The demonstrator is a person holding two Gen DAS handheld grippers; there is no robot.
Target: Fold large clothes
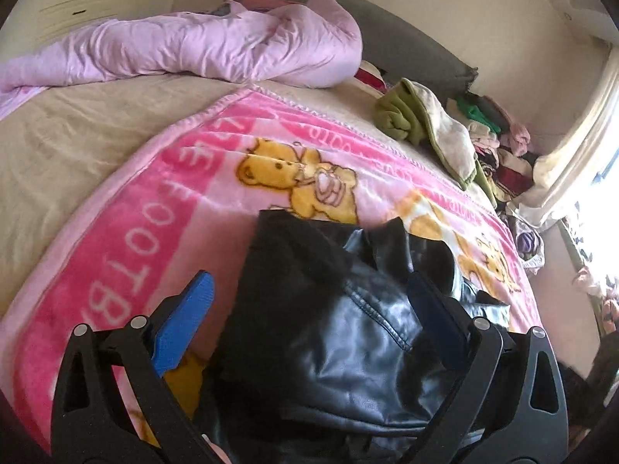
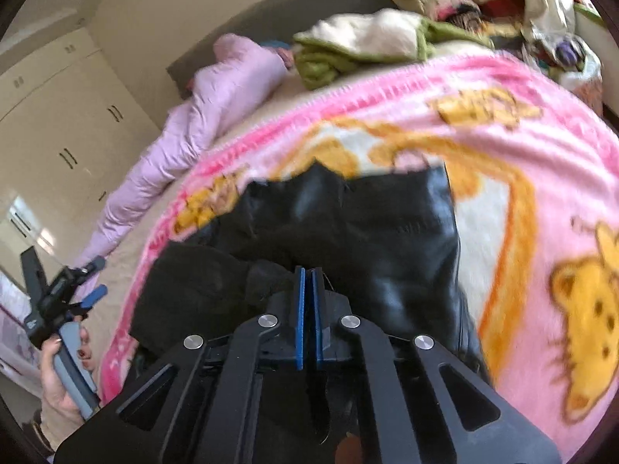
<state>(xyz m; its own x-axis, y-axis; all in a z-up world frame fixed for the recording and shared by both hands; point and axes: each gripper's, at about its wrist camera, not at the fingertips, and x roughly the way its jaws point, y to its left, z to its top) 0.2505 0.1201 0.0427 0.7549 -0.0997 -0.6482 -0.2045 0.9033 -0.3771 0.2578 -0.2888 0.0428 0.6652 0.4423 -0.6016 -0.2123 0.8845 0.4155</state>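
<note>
Bedding comes first: a pink fleece blanket printed with yellow bears (image 1: 162,201) covers the bed, and on it lies our bunched black leather jacket (image 1: 348,328), not yet folded, so most of the work is left. Our left gripper (image 1: 309,321) hangs wide open over it. Our right gripper (image 2: 308,309) has its blue pads together; whether they pinch fabric we cannot tell.
</note>
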